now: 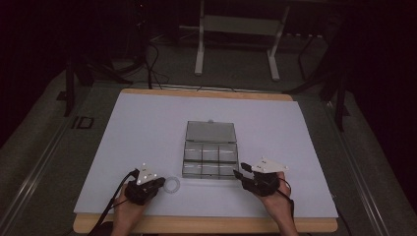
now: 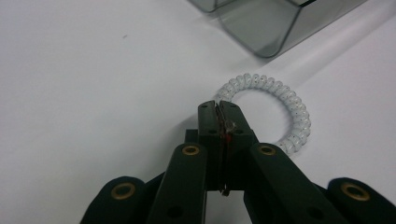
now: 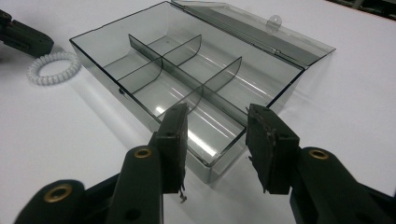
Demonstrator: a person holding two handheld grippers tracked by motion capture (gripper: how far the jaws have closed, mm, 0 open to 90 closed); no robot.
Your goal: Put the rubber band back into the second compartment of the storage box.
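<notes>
White tabletop (image 1: pixel 147 128): my left gripper (image 2: pixel 218 106) clenched, tips touching spiral hair tie (image 2: pixel 285 100); right gripper (image 3: pixel 215 122) released, straddling 6-compartment box (image 3: pixel 187 79) corner.

I see a hair tie (image 2: pixel 280 109) of coiled, translucent white plastic, smooth and faintly glossy on each loop. The box (image 3: pixel 187 88) beside it looks like clear smoke-tinted plastic, hard and shiny, with bright streaks of glare on its floor and dividers; its open lid (image 3: pixel 261 28) has the same glassy finish. My bench (image 1: pixel 147 128) is covered in a matt white sheet, smooth like paper or laminate, over a pale wooden edge (image 1: pixel 206 225). The fingers (image 3: pixel 268 140) I steer are matt black plastic with brass-coloured metal rivets, and their inner pads look rough and worn.
</notes>
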